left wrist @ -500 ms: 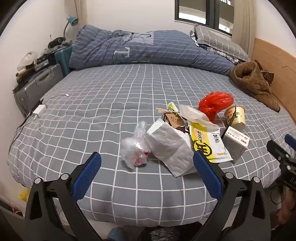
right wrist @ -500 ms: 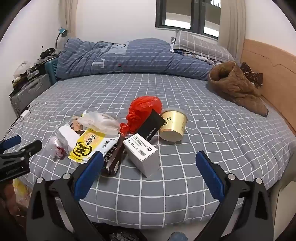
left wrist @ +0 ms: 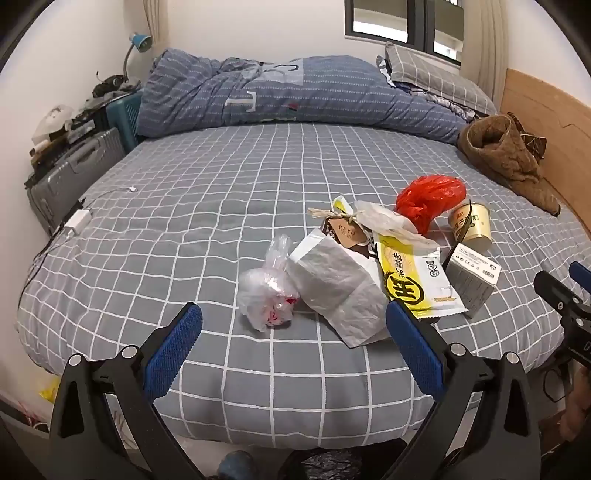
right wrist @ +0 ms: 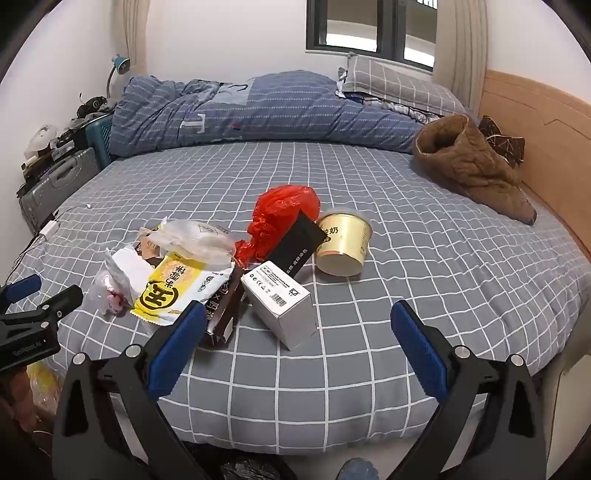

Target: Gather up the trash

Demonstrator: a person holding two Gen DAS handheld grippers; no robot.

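Little differs from half a second ago: both views sit a shade lower and nearer the trash pile, and nothing on the bed has shifted. The left gripper (left wrist: 293, 345) hangs over the near edge of the bed with its blue pads wide apart and nothing between them; the right gripper (right wrist: 299, 341) does the same, jaws spread and empty.

The trash lies in a loose cluster on the grey checked bedsheet (left wrist: 221, 206). In the left wrist view, a clear plastic bag (left wrist: 267, 291) with red scraps inside sits at 12 o'clock just beyond the pads, touching a grey paper bag (left wrist: 338, 286) at 1 o'clock. A yellow snack wrapper (left wrist: 415, 273) overlaps that bag, with a white cardboard box (left wrist: 472, 275) beside it at 2 o'clock. Farther back are a brown tagged packet (left wrist: 345, 230), a crumpled red plastic bag (left wrist: 428, 201) and a cream paper cup (left wrist: 471, 223) lying on its side.

In the right wrist view the white box is at 12 o'clock, just past the pads, a black card (right wrist: 297, 245) leaning between it and the red bag, and a dark brown carton (right wrist: 221, 314) lies under the wrapper's edge at 11 o'clock.

At the far side a blue quilt (left wrist: 295, 92) is heaped against the wall, a checked pillow (left wrist: 436, 81) under the window (left wrist: 402, 18). A brown fleece garment (left wrist: 506, 155) rests by the wooden headboard (left wrist: 546, 118) at 2 o'clock. A grey suitcase (left wrist: 70, 173) and a blue desk lamp (left wrist: 140, 42) stand at 10 o'clock, and a white charger (left wrist: 75, 221) lies on the bed's left edge
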